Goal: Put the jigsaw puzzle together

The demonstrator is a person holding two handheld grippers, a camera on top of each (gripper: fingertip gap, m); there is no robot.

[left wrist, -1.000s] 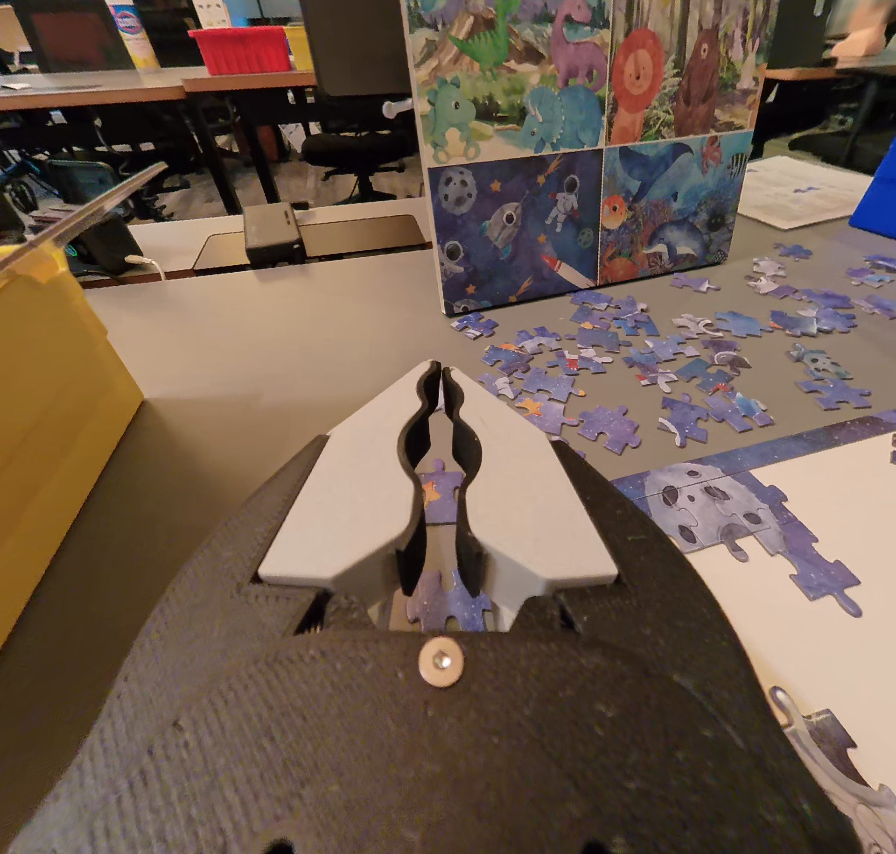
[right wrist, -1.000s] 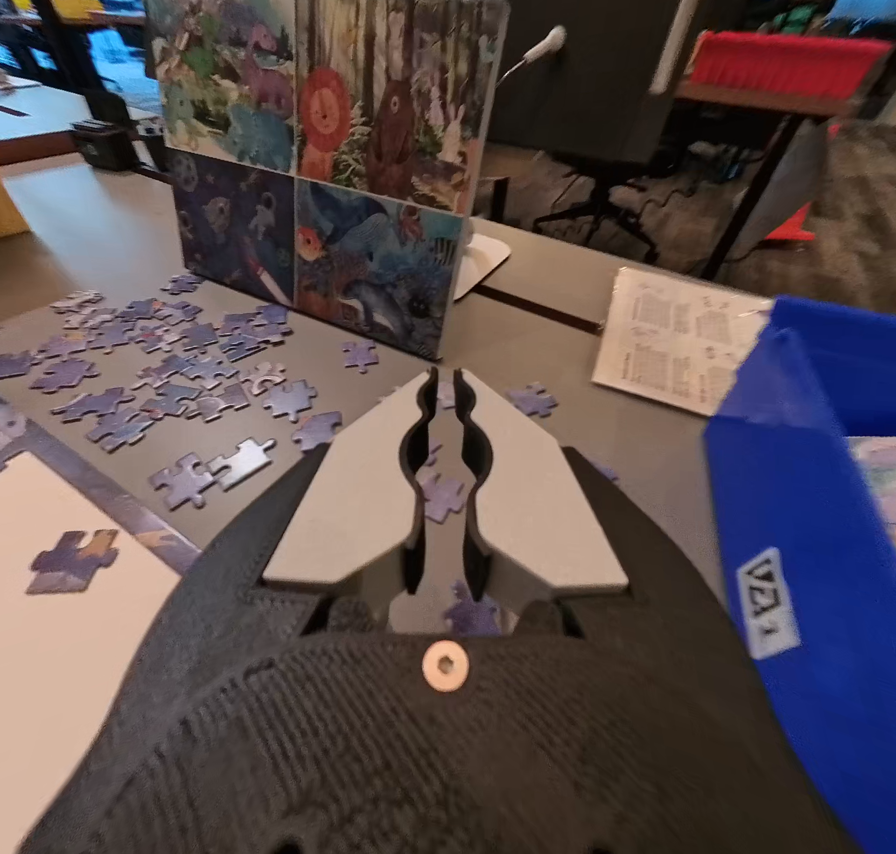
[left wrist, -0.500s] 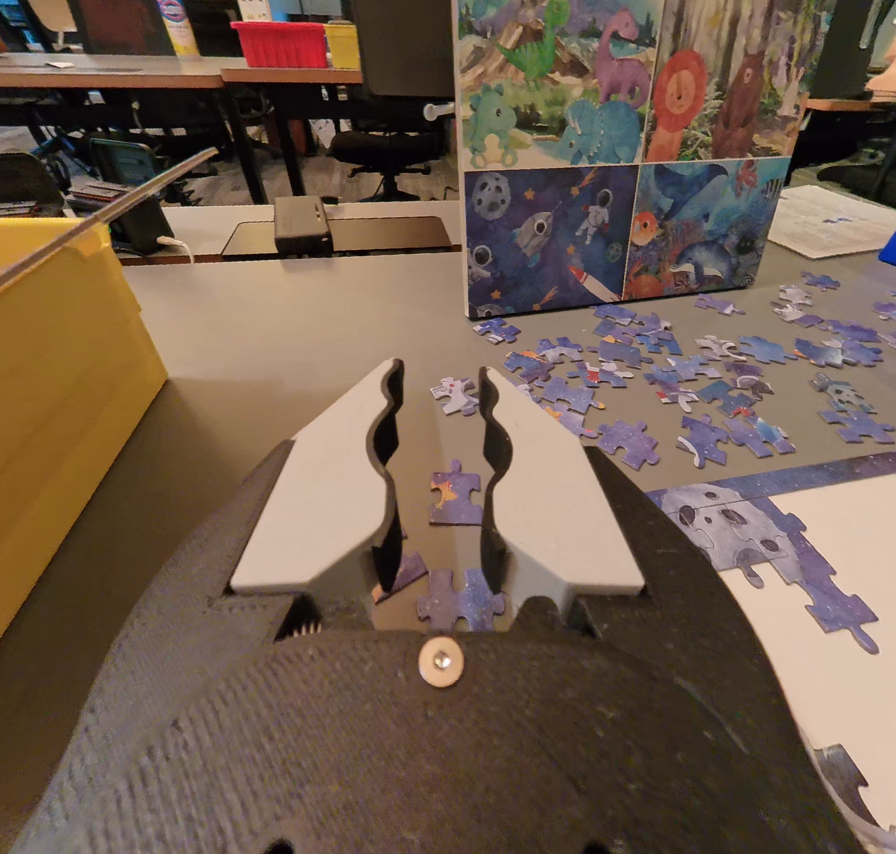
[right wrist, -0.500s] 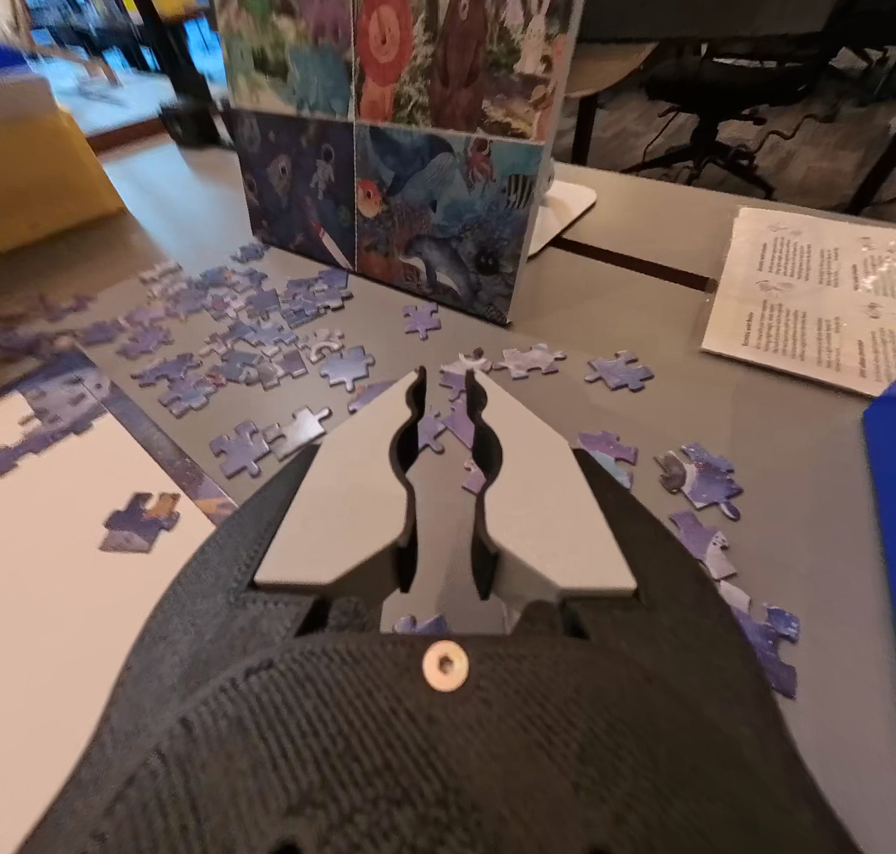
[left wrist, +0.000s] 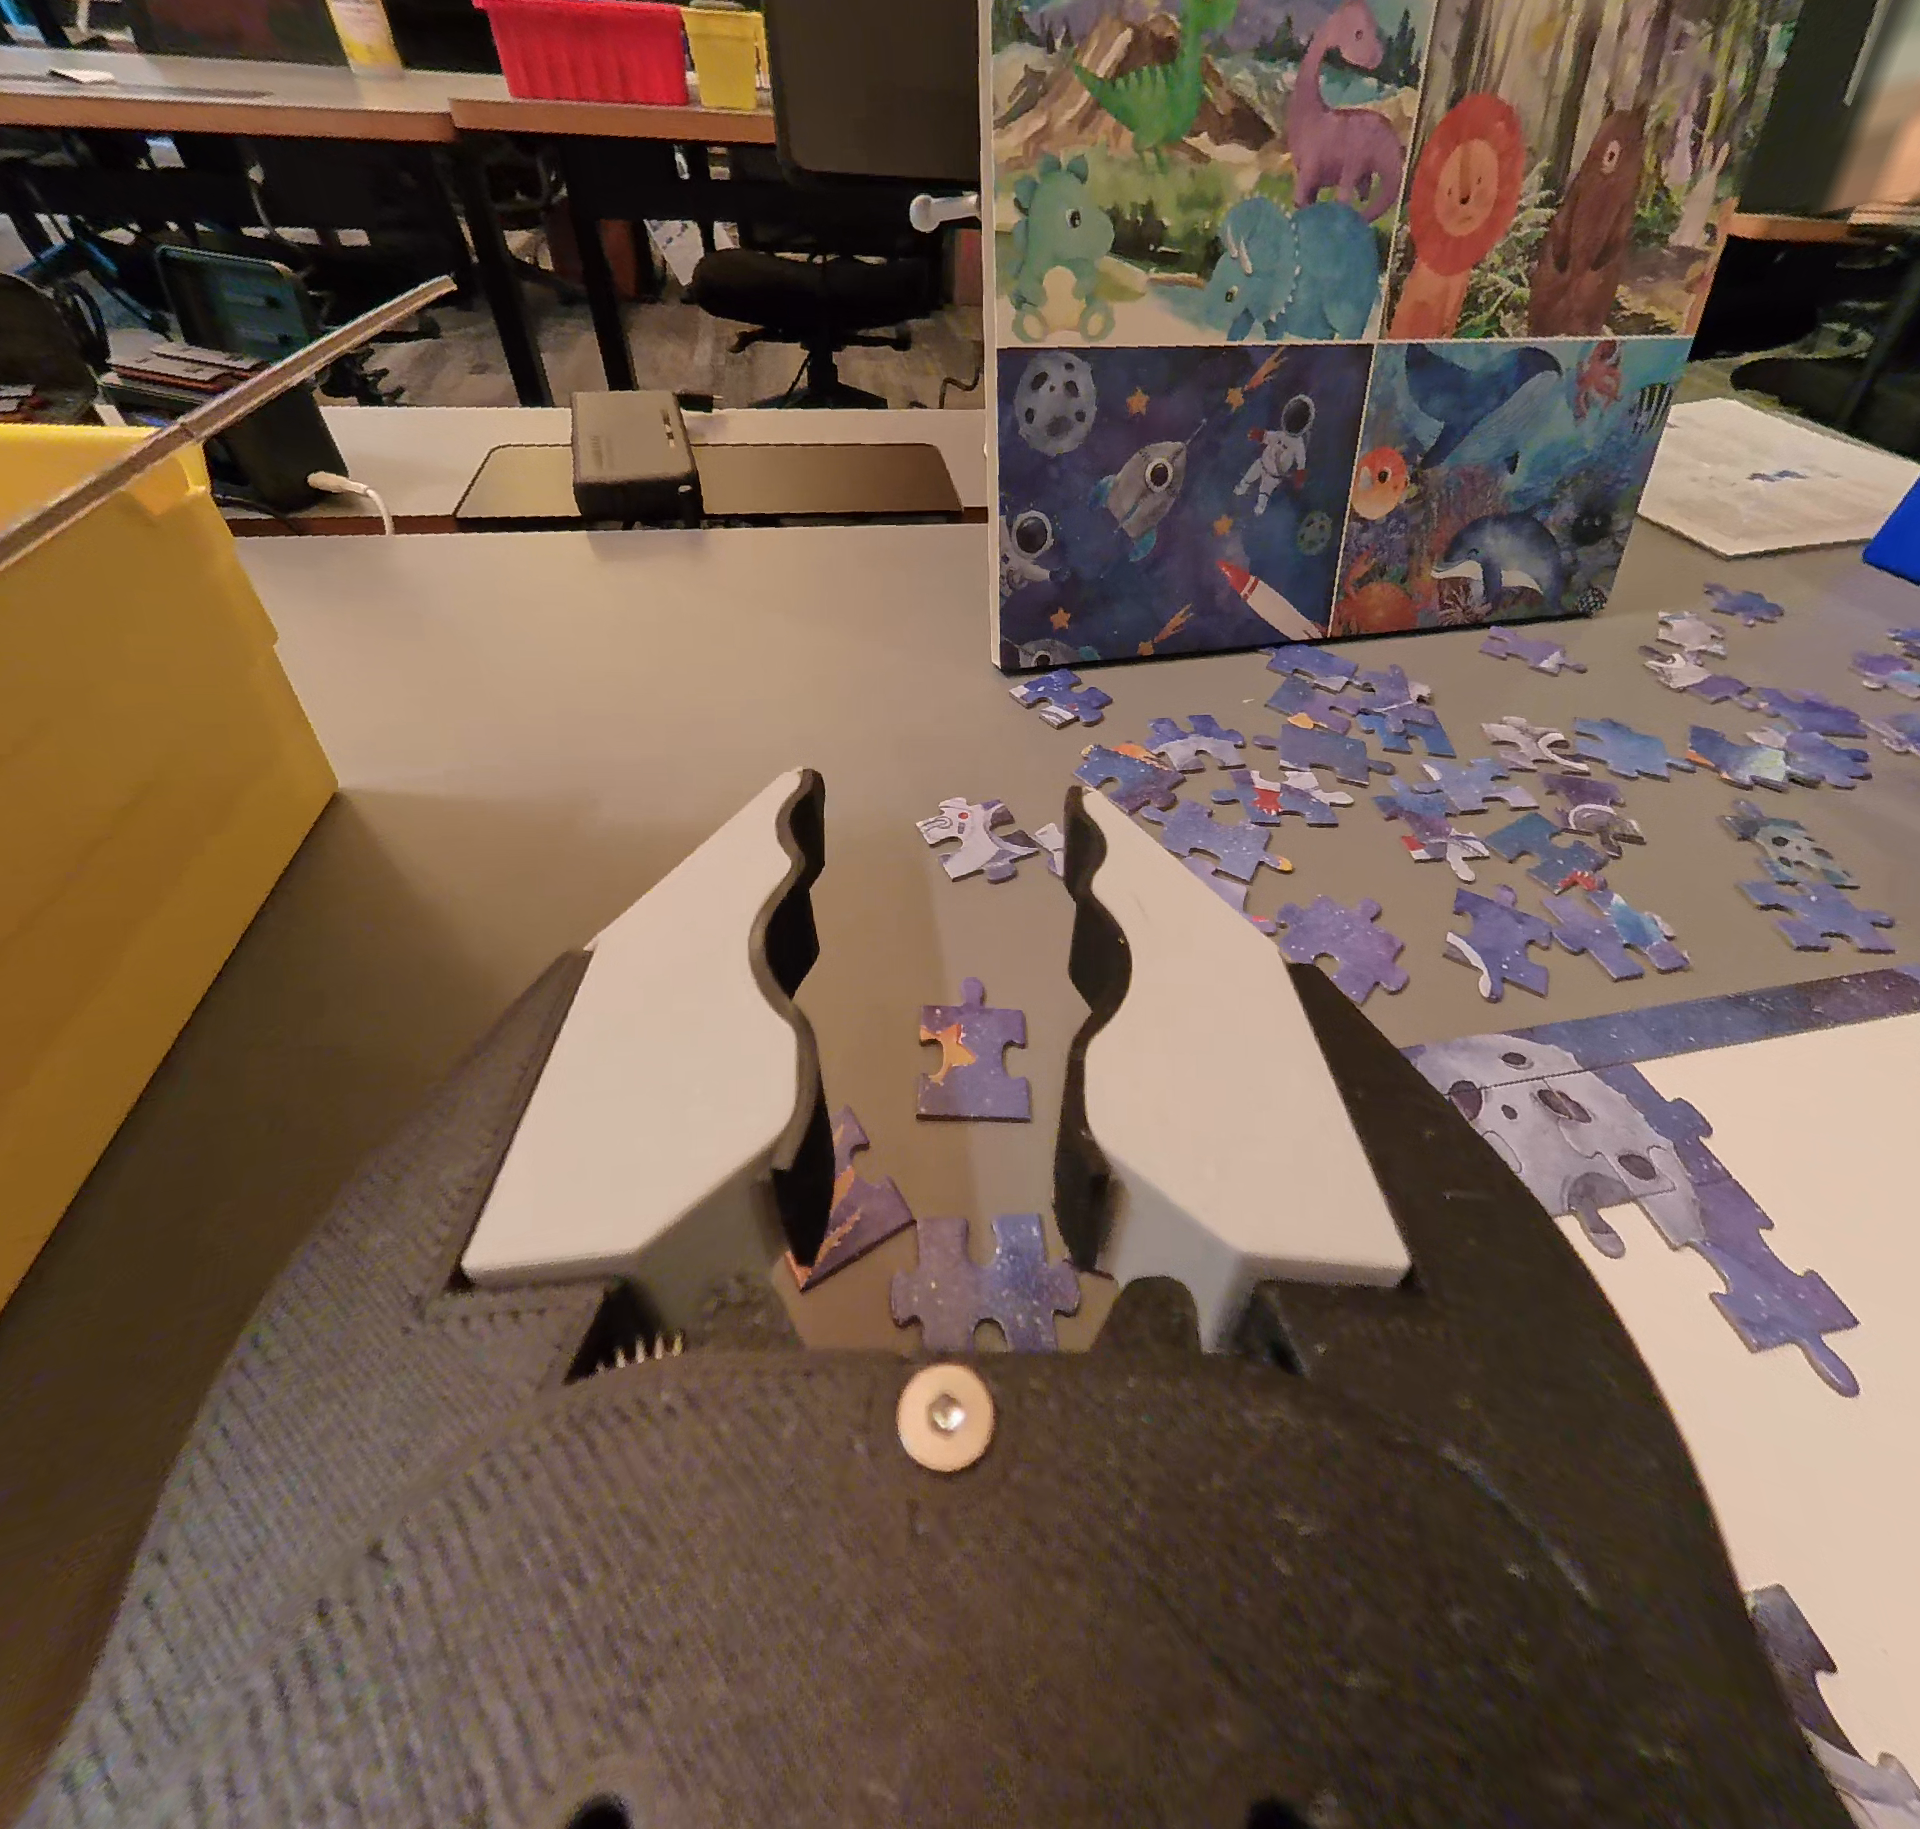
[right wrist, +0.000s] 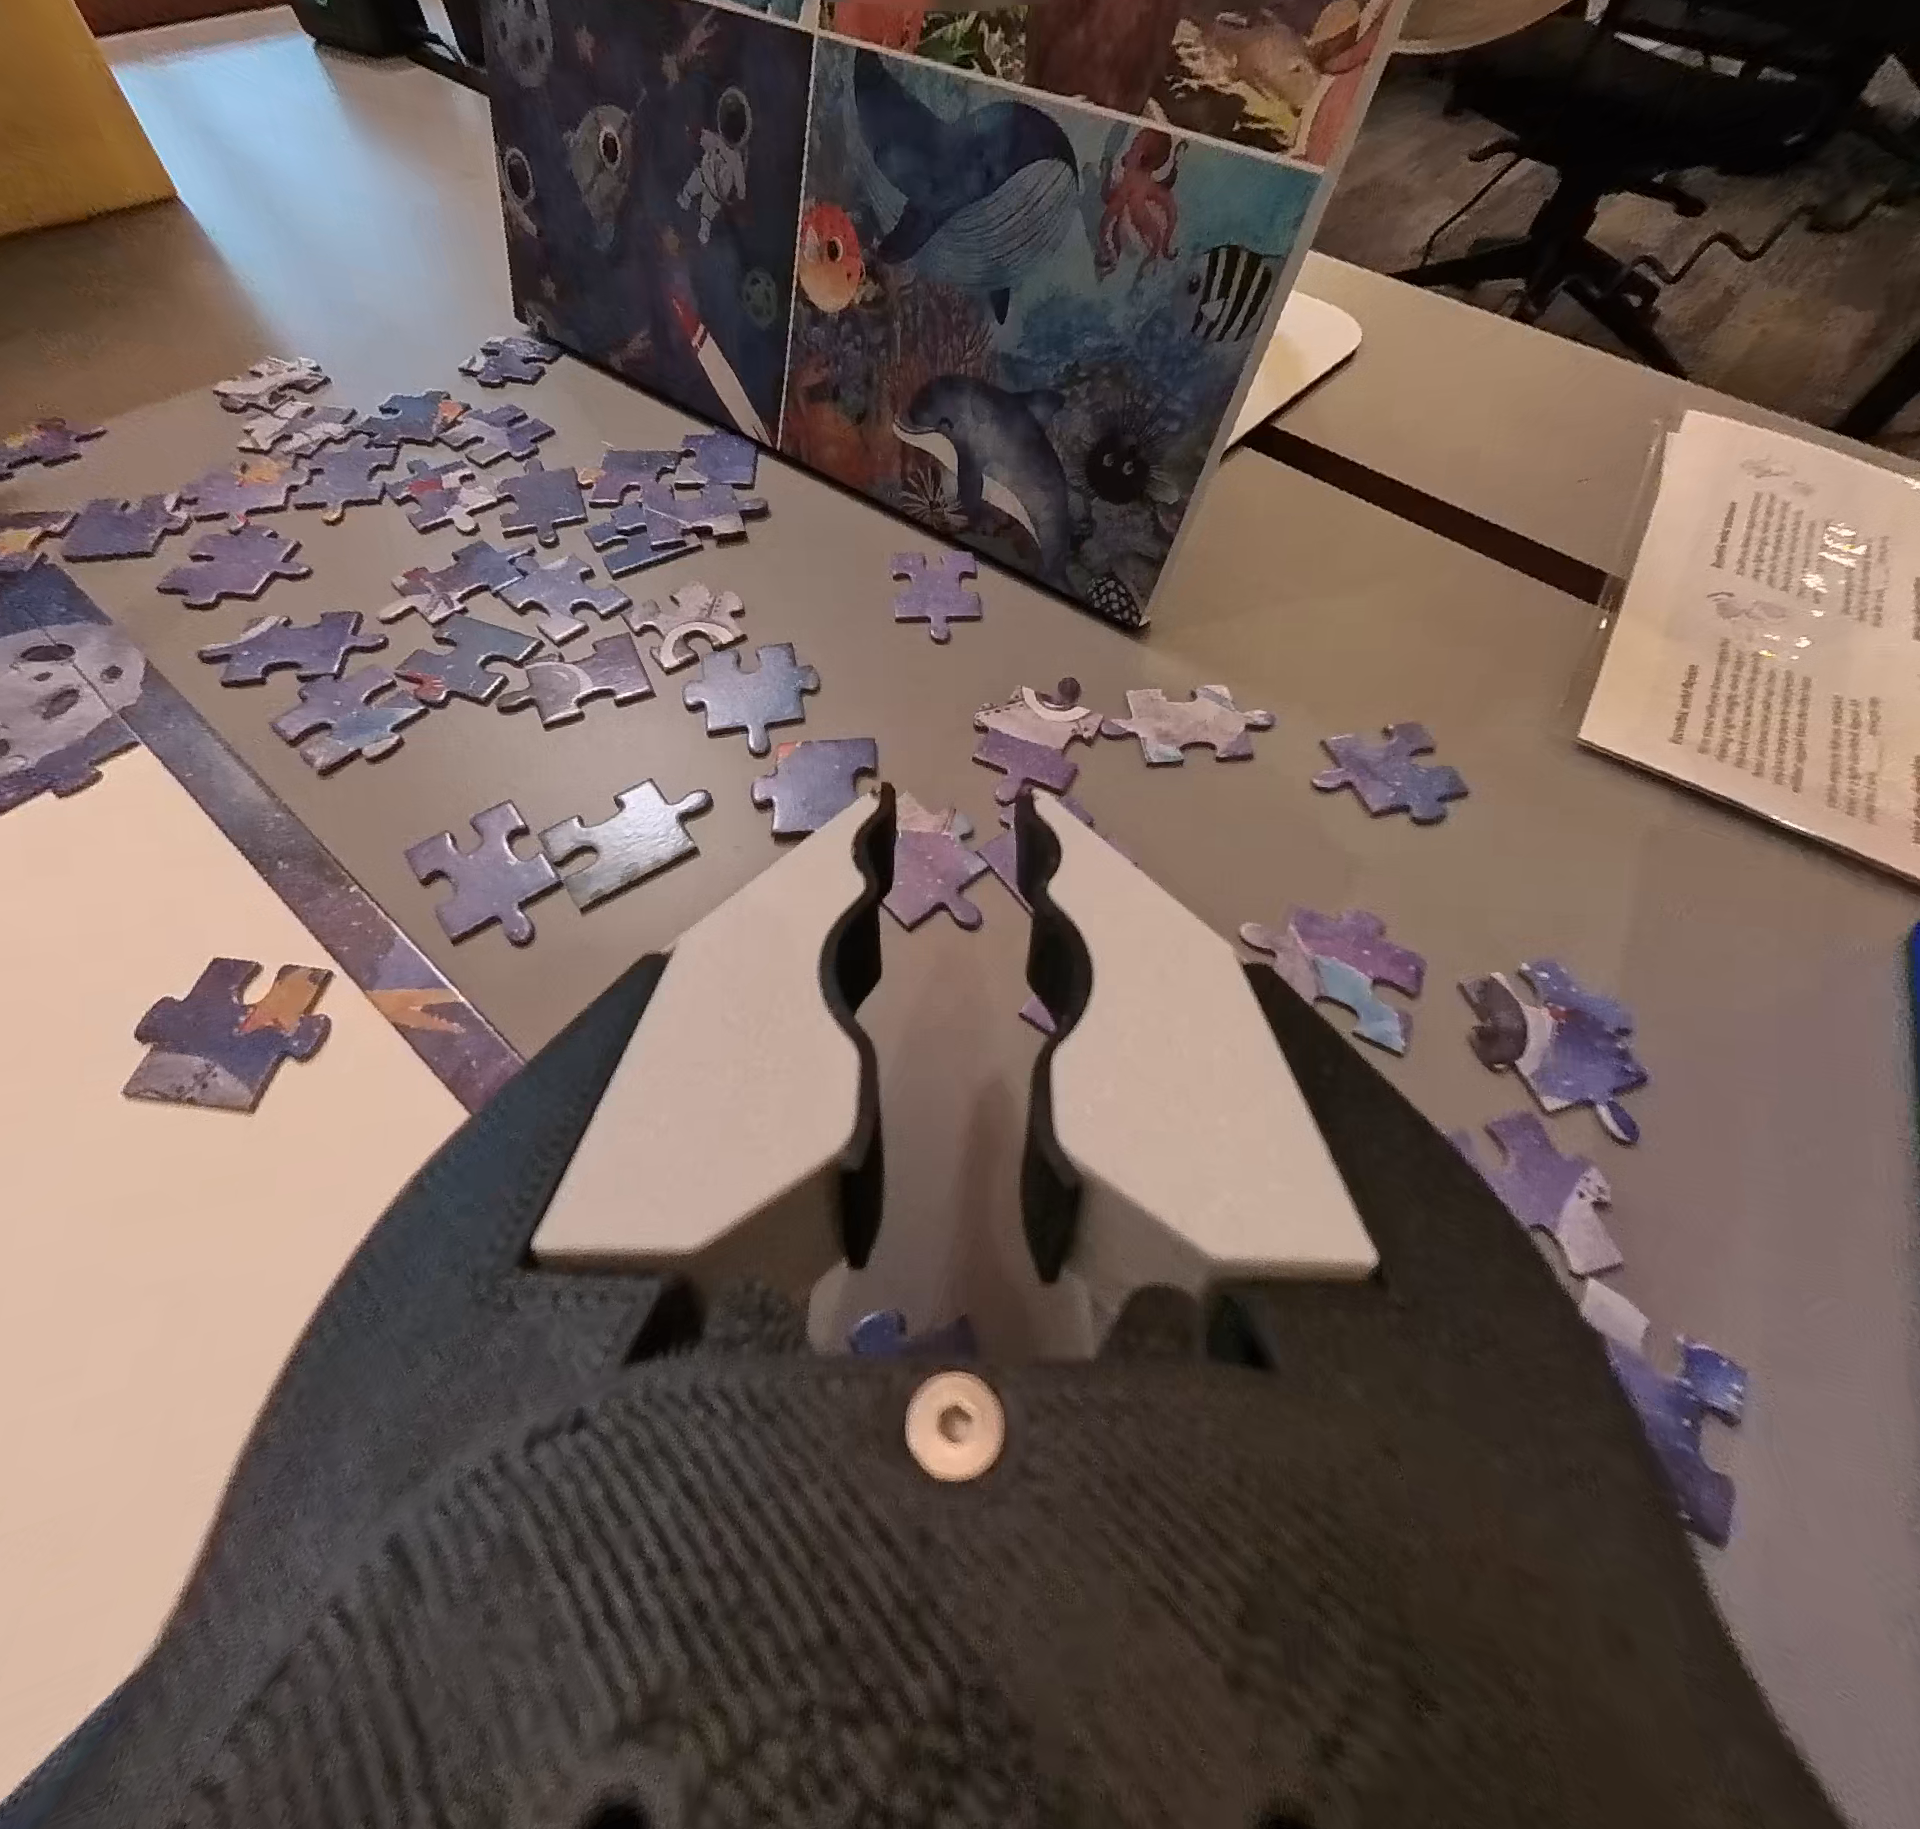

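Left hand-held gripper (left wrist: 943,813): fingers spread wide, nothing gripped. On the grey tabletop (left wrist: 623,699) between the fingers lies a dark blue puzzle piece with orange star marks (left wrist: 972,1057), flat and clear of both pads. Nearer the gripper base sit a blue-purple piece (left wrist: 982,1296) and a piece with an orange streak (left wrist: 852,1208), the latter partly under the left finger; contact cannot be told. Just past the fingertips is a white-and-blue piece (left wrist: 971,834). To the right is the white puzzle board (left wrist: 1818,1208) with a joined moon section (left wrist: 1621,1145) at its corner. At left a yellow bin (left wrist: 125,792). Farther off are scattered blue loose pieces (left wrist: 1507,792), then the upright puzzle box (left wrist: 1340,273) with dinosaur, lion, space and sea pictures.

Right hand-held gripper (right wrist: 956,808): fingers part open with a narrow gap, gripping nothing. A purple piece (right wrist: 925,880) lies on the tabletop seen through the gap near the tips; it looks to be below the pads, not pressed. A blue piece (right wrist: 816,782) sits just left of the tips and a pale-and-purple piece (right wrist: 1039,740) just beyond. On the white board at left is one lone piece with an orange mark (right wrist: 234,1031). More pieces are at right (right wrist: 1558,1041). A printed sheet in a clear sleeve (right wrist: 1766,636) lies far right.
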